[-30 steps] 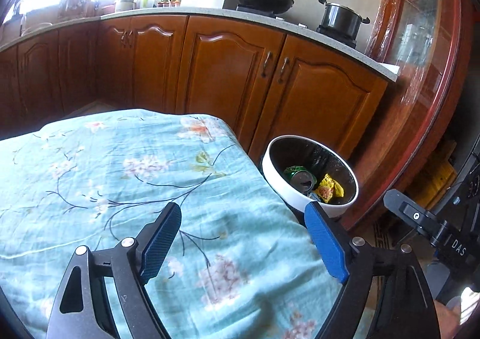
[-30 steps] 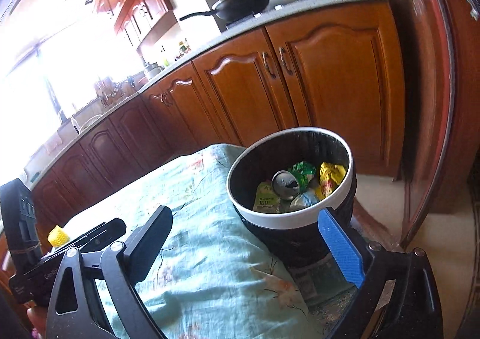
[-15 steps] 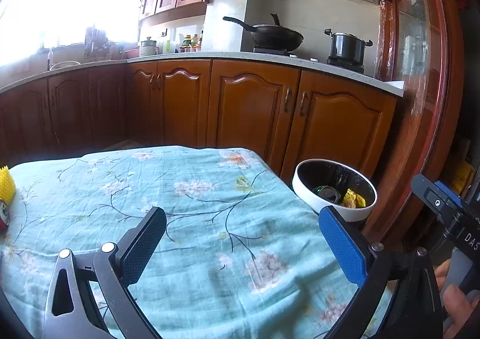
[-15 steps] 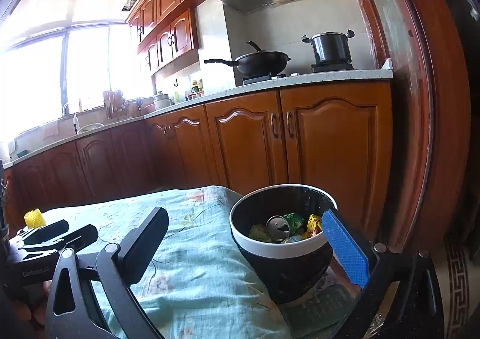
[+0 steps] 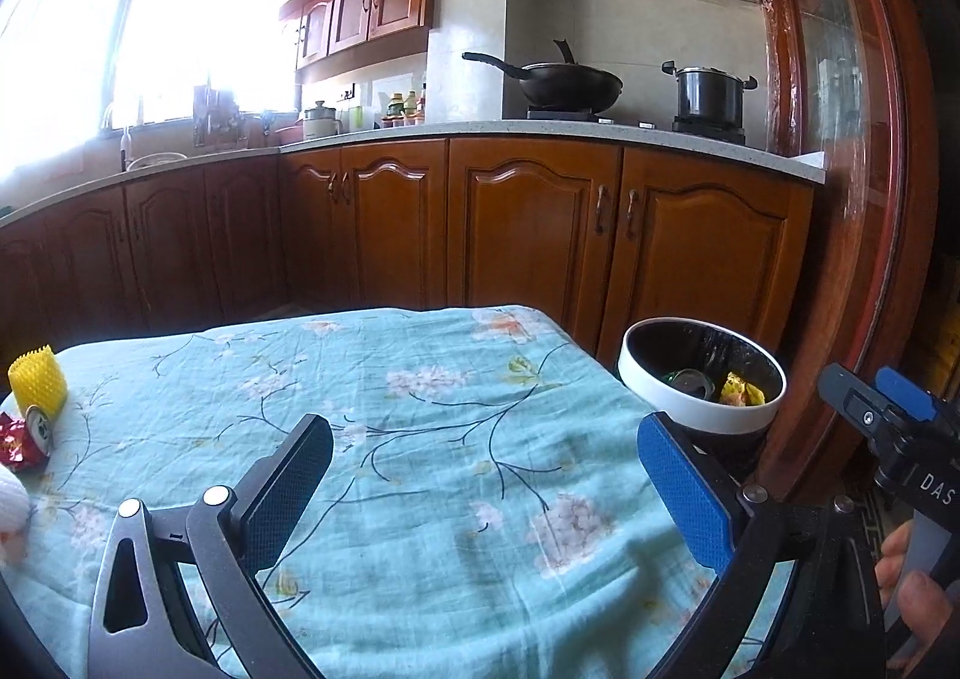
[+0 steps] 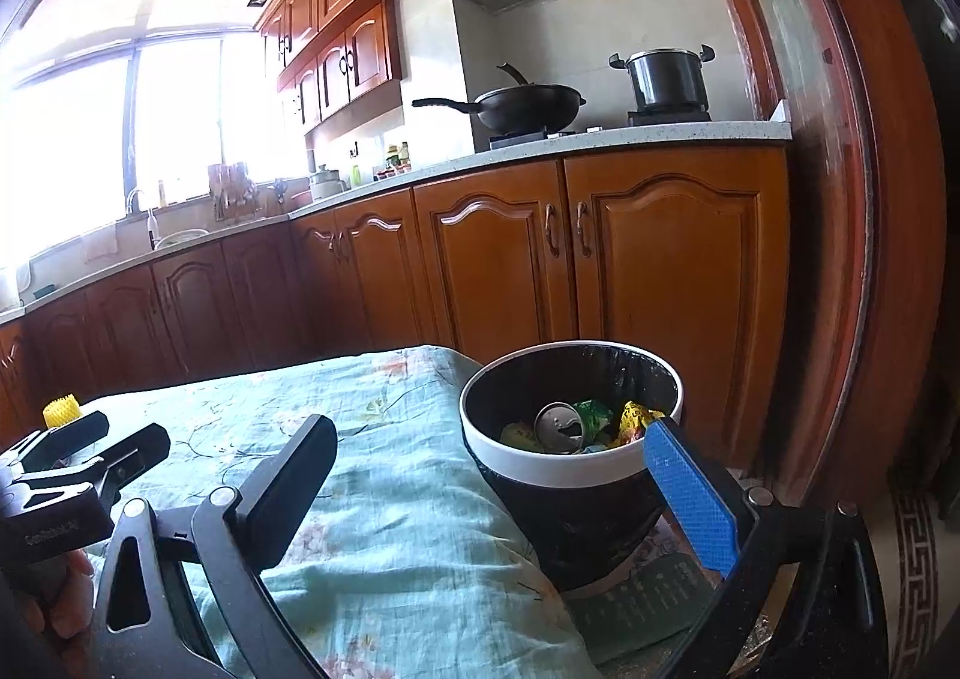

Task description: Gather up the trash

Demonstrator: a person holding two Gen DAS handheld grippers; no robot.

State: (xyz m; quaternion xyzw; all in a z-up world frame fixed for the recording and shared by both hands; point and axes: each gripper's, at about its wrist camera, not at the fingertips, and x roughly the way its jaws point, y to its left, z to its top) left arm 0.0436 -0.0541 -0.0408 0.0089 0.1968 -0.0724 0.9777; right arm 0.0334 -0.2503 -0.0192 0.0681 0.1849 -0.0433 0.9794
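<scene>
A table draped in a light blue floral cloth (image 5: 420, 439) fills the foreground, with its far edge running in front of a row of brown wooden cabinets (image 5: 528, 235) and its right corner ending just beside a trash bin (image 5: 702, 373). The bin, black-lined with a white rim, stands upright off the table's right edge, mouth facing up, between the cloth and a dark wooden door frame (image 5: 864, 259); there is little room around it on that side. Inside it lie a drink can (image 6: 561, 424), tilted with its opened top facing up and toward the camera, and green and yellow wrappers (image 6: 630, 418). The broad middle of the cloth is bare. At the table's far left edge sit a yellow foam net sleeve (image 5: 37, 385), standing upright, a second can (image 5: 41, 427) lying on its side with its top end toward the camera, a red wrapper (image 5: 17, 442) touching that can, and something white (image 5: 12, 505) cut off by the frame. The left gripper (image 5: 480, 475) hangs over the cloth with its jaws spread wide and nothing between them. The right gripper (image 6: 498, 475) is likewise spread wide and empty, its blue pad in front of the bin's rim. A hand (image 5: 912, 577) grips the right tool's handle.
</scene>
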